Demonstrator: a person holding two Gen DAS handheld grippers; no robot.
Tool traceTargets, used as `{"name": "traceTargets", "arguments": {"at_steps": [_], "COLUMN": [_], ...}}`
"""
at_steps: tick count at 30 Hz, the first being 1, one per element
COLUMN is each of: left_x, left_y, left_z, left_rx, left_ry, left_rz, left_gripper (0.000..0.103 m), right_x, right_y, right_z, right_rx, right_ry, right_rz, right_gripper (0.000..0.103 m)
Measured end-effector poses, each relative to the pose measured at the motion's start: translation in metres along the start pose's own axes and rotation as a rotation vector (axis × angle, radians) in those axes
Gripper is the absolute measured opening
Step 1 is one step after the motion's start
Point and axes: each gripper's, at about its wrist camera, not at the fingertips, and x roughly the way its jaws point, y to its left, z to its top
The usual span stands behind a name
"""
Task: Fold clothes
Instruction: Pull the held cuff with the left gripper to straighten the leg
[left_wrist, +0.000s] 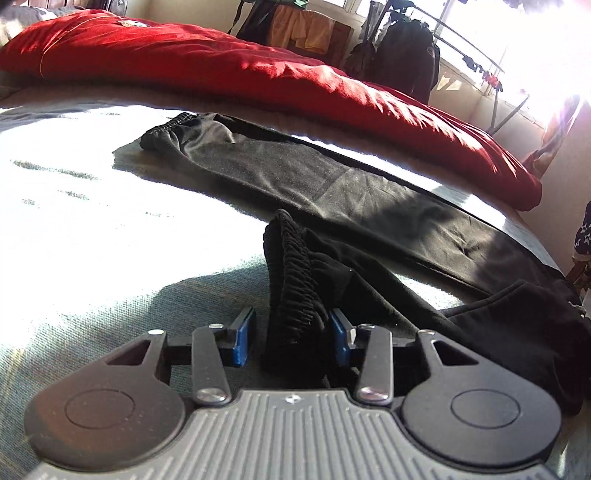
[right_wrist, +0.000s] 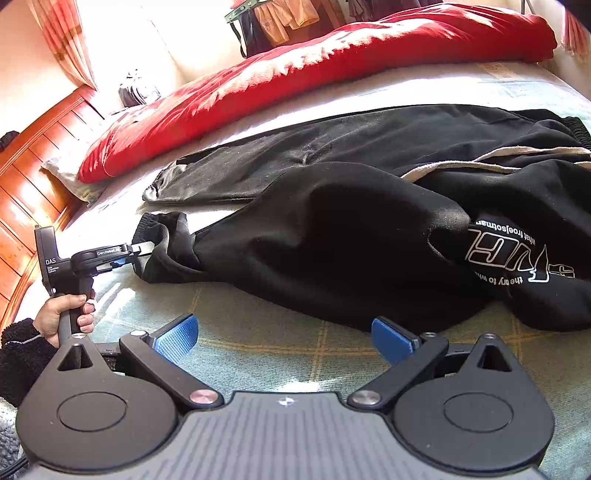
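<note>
Black trousers (left_wrist: 332, 192) are laid on the bed (left_wrist: 92, 206) beside a red quilt (left_wrist: 258, 70). In the left view only, a ribbed elastic cuff (left_wrist: 295, 291) is seen between the left gripper (left_wrist: 293, 332) pads, one pad apart: not gripped. White printed lettering (right_wrist: 517, 258) is seen solely from the right; the right gripper (right_wrist: 284, 332) is spread, empty.
</note>
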Motion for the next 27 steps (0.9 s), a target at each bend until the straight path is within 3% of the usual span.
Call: {"name": "traceTargets", "arguments": {"at_steps": [3, 4, 15, 27], "left_x": [0.000, -0.001, -0.068, -0.154], "left_y": [-0.008, -0.010, -0.009, 0.010], "left_z": [-0.001, -0.001, 0.012, 0.014], "left_rx": [0.025, 0.034, -0.031, -0.095], "left_ry": [-0.001, -0.005, -0.099, -0.148], "left_rz": [-0.006, -0.006, 0.025, 0.168], "left_gripper": [0.035, 0.023, 0.022, 0.022], "right_x": [0.004, 0.004, -0.004, 0.005], "right_y": [0.001, 0.002, -0.015, -0.039], "right_z": [0.000, 0.000, 0.012, 0.015], "right_rx": [-0.003, -0.007, -0.022, -0.020], "right_ry": [0.009, 0.009, -0.011, 0.078], "right_rz": [0.002, 0.004, -0.025, -0.002], "right_gripper": [0.102, 0.102, 0.102, 0.102]}}
